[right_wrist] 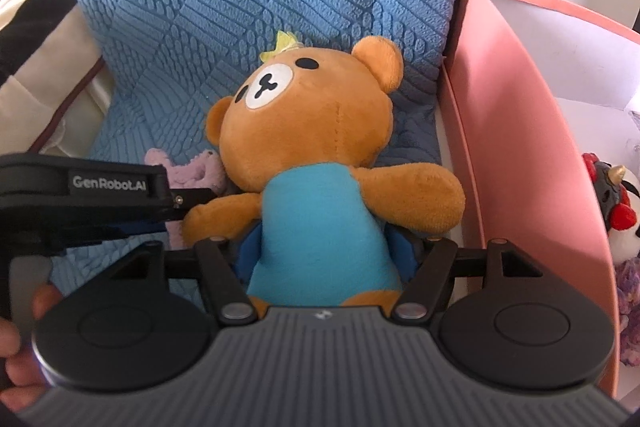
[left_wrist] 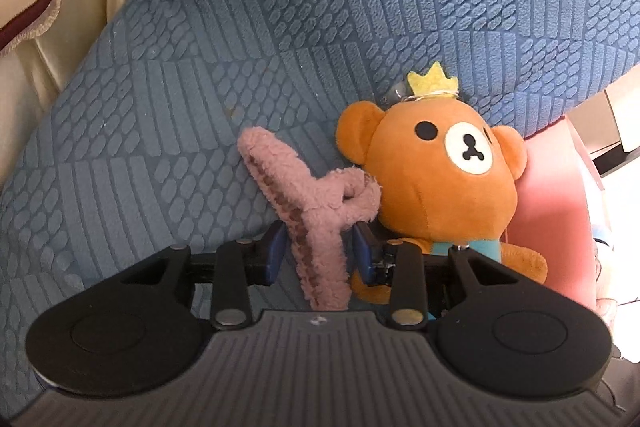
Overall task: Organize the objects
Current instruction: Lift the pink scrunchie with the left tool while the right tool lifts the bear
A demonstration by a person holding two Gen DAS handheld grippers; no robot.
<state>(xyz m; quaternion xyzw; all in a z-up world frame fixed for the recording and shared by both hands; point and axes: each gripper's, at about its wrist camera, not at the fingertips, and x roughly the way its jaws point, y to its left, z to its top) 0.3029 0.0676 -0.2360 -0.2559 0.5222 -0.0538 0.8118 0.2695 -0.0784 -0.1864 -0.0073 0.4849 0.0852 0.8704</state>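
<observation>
So both are mid-pickup: left gripper [left_wrist: 320,251] jaws pinch the pink hair claw [left_wrist: 308,211], right gripper [right_wrist: 326,251] jaws squeeze the teddy bear [right_wrist: 316,163]; next, probably lift and place them somewhere tidy.

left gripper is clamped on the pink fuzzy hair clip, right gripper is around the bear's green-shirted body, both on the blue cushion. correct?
One thing is off: the bear wears a turquoise blue shirt, not green, as the right wrist view shows. The rest holds: the left gripper is clamped on the pink fuzzy hair clip, the right gripper is around the bear's body, and both lie on the blue cushion.
</observation>
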